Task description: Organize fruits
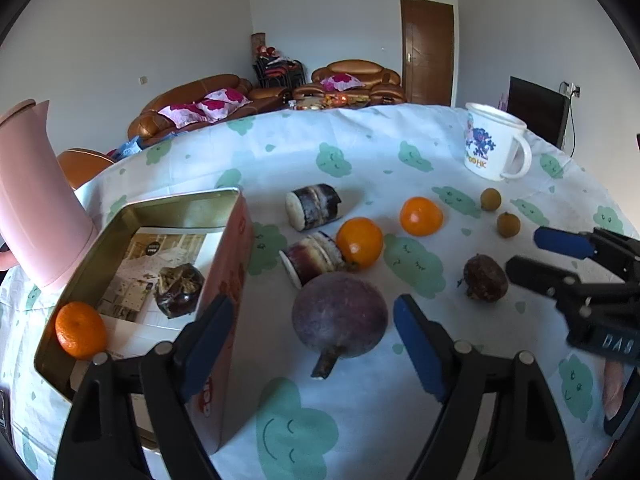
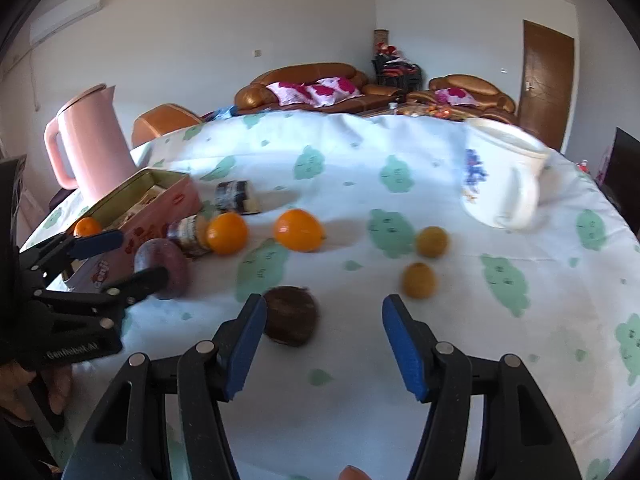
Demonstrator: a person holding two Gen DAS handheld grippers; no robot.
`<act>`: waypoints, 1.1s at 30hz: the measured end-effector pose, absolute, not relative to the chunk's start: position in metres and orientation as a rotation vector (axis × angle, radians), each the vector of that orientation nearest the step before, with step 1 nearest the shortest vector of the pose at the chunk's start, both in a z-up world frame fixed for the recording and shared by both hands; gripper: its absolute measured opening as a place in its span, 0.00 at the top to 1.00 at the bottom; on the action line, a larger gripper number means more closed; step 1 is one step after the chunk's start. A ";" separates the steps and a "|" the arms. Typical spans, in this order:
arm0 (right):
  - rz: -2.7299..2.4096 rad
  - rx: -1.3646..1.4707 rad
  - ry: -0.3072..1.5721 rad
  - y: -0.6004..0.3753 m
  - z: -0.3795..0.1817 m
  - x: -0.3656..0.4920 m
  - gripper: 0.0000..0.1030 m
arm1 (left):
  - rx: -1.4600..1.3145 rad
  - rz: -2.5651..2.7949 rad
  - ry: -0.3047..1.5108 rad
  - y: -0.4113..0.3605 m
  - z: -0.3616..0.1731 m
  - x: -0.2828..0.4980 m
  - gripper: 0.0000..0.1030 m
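Note:
A pink metal tin [image 1: 224, 264] stands open at the left; it holds an orange [image 1: 80, 330] and a dark wrinkled fruit [image 1: 180, 290]. My left gripper [image 1: 314, 340] is open around a large purple fruit [image 1: 340, 314] on the tablecloth. Two oranges [image 1: 360, 240] [image 1: 421, 210], two sugarcane pieces [image 1: 314, 205] [image 1: 310, 258], a dark passion fruit [image 1: 485, 278] and two small brown longans [image 1: 490, 199] [image 1: 508, 224] lie beyond. My right gripper [image 2: 324, 344] is open, with the passion fruit [image 2: 291, 315] beside its left finger. It also shows in the left wrist view [image 1: 528, 254].
A pink kettle [image 1: 36, 200] stands left of the tin. A white cartoon mug [image 1: 494, 146] stands at the far right of the round table with its cloud-print cloth [image 1: 360, 420]. Brown sofas [image 1: 192, 104] and a door [image 1: 427, 50] lie beyond the table.

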State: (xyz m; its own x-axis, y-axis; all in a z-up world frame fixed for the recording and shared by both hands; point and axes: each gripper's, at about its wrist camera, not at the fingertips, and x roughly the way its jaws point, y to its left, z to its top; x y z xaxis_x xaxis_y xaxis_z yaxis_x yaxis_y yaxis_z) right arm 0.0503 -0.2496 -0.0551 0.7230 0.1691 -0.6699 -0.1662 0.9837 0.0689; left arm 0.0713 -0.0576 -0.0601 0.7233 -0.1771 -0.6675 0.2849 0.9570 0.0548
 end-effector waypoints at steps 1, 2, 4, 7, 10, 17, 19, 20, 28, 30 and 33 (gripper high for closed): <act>0.195 -0.002 0.743 -0.244 -0.057 0.053 0.40 | 0.153 -0.263 0.725 -0.058 -0.061 0.073 0.20; 0.201 -0.006 0.746 -0.240 -0.058 0.054 0.40 | 0.146 -0.271 0.728 -0.058 -0.061 0.073 0.22; 0.215 -0.011 0.763 -0.233 -0.060 0.058 0.40 | 0.135 -0.280 0.741 -0.057 -0.063 0.077 0.24; 0.214 -0.004 0.777 -0.229 -0.062 0.063 0.40 | 0.111 -0.307 0.770 -0.056 -0.066 0.082 0.29; 0.208 -0.012 0.811 -0.226 -0.067 0.070 0.40 | 0.109 -0.312 0.774 -0.058 -0.066 0.083 0.31; 0.212 0.017 0.888 -0.229 -0.078 0.082 0.53 | 0.122 -0.339 0.774 -0.065 -0.066 0.083 0.35; 0.210 0.020 0.897 -0.230 -0.080 0.082 0.56 | 0.146 -0.333 0.785 -0.070 -0.068 0.084 0.35; 0.213 0.018 0.897 -0.229 -0.080 0.082 0.57 | 0.148 -0.339 0.789 -0.071 -0.069 0.084 0.35; 0.205 0.011 0.876 -0.228 -0.077 0.079 0.60 | 0.097 -0.355 0.808 -0.064 -0.070 0.088 0.47; 0.193 0.009 0.861 -0.229 -0.074 0.077 0.60 | 0.095 -0.356 0.807 -0.063 -0.070 0.088 0.47; 0.190 0.001 0.845 -0.228 -0.072 0.075 0.60 | 0.108 -0.357 0.791 -0.065 -0.069 0.085 0.47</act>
